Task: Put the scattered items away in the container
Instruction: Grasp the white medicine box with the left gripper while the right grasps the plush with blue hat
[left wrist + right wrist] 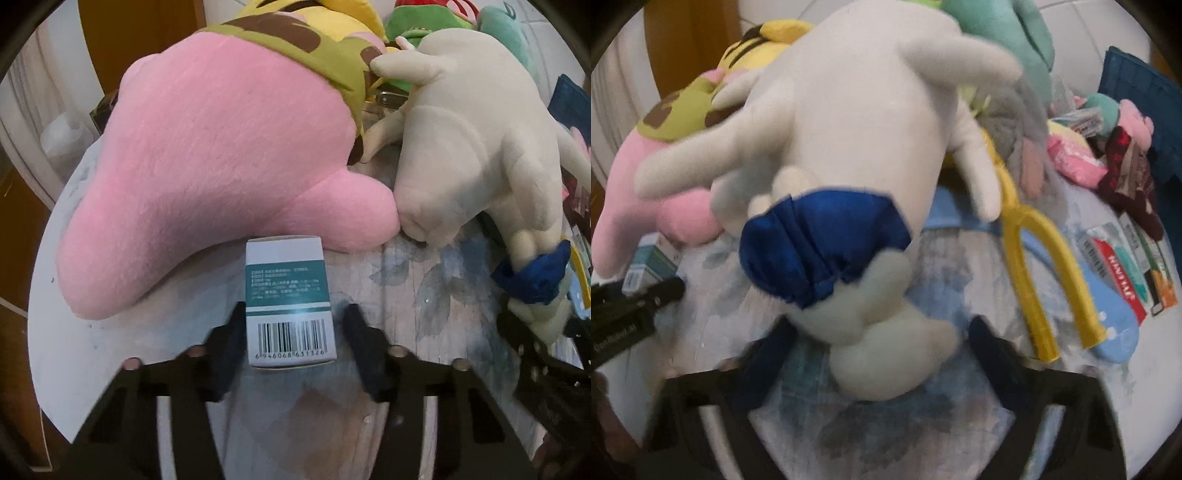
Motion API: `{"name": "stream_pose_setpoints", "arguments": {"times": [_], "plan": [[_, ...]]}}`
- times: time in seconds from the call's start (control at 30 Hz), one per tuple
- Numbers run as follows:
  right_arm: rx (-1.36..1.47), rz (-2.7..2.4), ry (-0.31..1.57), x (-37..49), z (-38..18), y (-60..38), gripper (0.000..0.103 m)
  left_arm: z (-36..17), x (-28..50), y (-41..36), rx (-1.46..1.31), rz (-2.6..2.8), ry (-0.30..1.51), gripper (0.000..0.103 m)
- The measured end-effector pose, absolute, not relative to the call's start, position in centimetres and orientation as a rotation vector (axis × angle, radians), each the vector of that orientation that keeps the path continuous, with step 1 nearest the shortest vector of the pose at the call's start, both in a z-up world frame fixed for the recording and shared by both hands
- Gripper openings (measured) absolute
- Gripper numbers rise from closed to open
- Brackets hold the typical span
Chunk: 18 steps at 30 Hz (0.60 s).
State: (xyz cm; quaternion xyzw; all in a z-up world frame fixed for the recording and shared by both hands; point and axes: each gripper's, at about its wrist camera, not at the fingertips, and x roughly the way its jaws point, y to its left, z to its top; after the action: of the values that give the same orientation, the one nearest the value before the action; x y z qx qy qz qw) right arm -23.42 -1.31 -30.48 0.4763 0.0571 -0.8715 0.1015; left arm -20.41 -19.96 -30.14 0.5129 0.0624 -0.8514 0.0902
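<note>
Two hand-held grippers worked a cluttered floral-cloth table (424, 280). The left gripper (293, 317) stood spread around a white-and-teal carton (290, 302), whose long axis ran straight ahead between the fingers, barcode end nearest, far end against a pink plush (221, 177); one finger looked to touch its side, the other stood clear. The right gripper (882, 332) was likewise spread, flanking the tail end of a white plush (871, 155) with a blue band, its body stretching directly away. A dark blue crate (1137, 96), possibly the container, sat far right, nearer the right hand
</note>
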Motion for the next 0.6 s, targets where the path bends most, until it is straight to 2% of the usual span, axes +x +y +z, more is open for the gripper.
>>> {"name": "stream_pose_setpoints", "arguments": {"times": [0.1, 0.17, 0.6], "plan": [[1.425, -2.562, 0.173, -23.2, -30.2, -1.4, 0.046, -29.5, -19.9, -19.9, 1.547, -2.54, 0.202, 0.037], [1.434, -2.552, 0.153, -22.8, -29.5, -1.3, 0.042, -28.4, -19.3, -19.8, 1.543, -2.553, 0.196, 0.037], [1.317, -2.534, 0.054, -20.6, -20.5, -1.9, 0.041, -18.8, -16.8, -19.9, 1.464, -2.655, 0.161, 0.037]]}}
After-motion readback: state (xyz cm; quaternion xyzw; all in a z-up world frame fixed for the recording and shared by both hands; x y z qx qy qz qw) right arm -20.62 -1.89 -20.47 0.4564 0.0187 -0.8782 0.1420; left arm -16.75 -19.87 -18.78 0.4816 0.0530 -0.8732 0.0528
